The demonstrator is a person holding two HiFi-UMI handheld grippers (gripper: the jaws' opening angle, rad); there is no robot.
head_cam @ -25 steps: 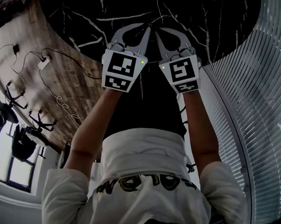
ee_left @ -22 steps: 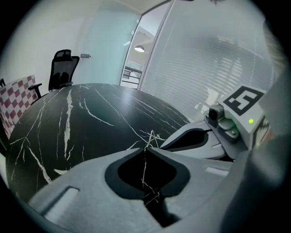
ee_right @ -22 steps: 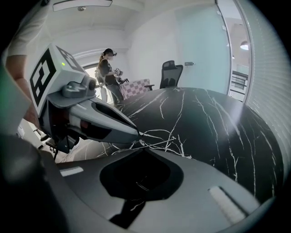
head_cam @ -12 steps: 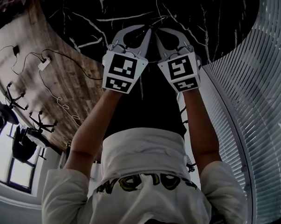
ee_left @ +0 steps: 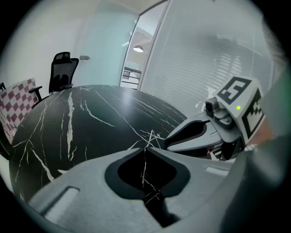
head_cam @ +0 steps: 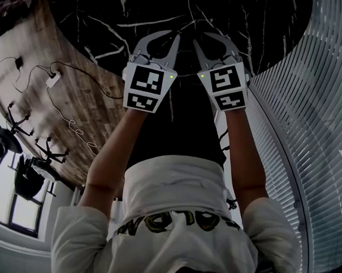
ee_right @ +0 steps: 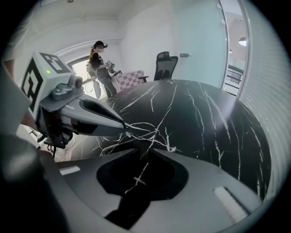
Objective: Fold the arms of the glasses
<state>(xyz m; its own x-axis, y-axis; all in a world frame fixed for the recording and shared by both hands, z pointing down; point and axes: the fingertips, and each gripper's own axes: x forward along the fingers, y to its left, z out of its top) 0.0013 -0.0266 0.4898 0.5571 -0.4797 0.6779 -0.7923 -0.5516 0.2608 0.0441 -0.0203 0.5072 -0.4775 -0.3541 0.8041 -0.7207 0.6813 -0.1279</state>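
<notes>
Jaws of the right gripper (ee_right: 146, 150) are being opened, nothing seen between them, so a release is judged; the left gripper (ee_left: 148, 147) is pressed together

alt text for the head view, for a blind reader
The left hand-held gripper and right hand-held gripper, each with a black-and-white marker cube, hold tips close together over a black white-veined marble table; the right one's jaws are opening, nothing clearly between them. The person's bare forearms and white shirt fill the lower frame.
</notes>
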